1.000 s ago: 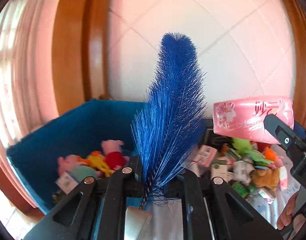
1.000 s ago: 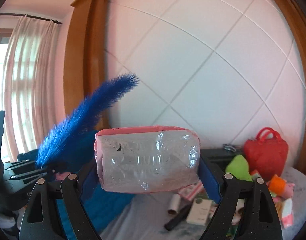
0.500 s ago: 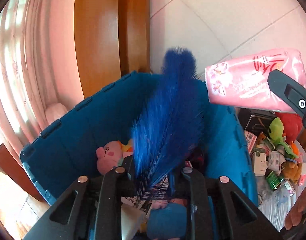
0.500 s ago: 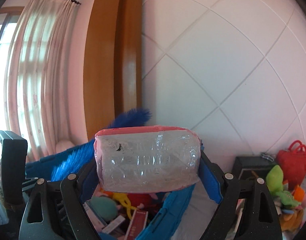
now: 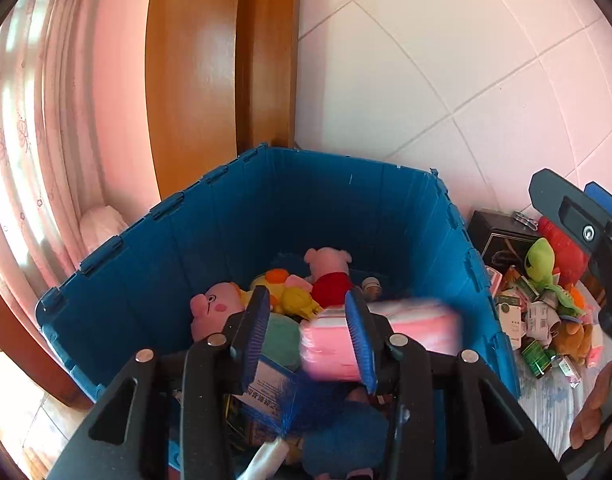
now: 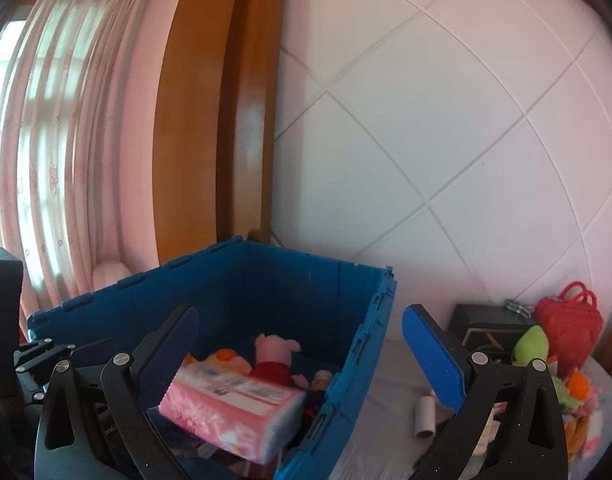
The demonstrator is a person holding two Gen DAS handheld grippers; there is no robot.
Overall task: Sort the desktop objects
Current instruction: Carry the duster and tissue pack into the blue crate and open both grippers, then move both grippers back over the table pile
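Against the tiled wall: blue bin (image 6: 361,320) holding plush toys (image 5: 329,276), the pink tissue pack (image 6: 234,412) on top, and the blue brush (image 5: 294,404) low at the near side. To its right, clutter pile (image 5: 545,304) on the table (image 6: 385,412). Left gripper (image 5: 306,344) and right gripper (image 6: 302,356) both spread wide, holding nothing.

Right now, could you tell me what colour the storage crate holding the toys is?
The crate is blue; the left wrist view shows it best.
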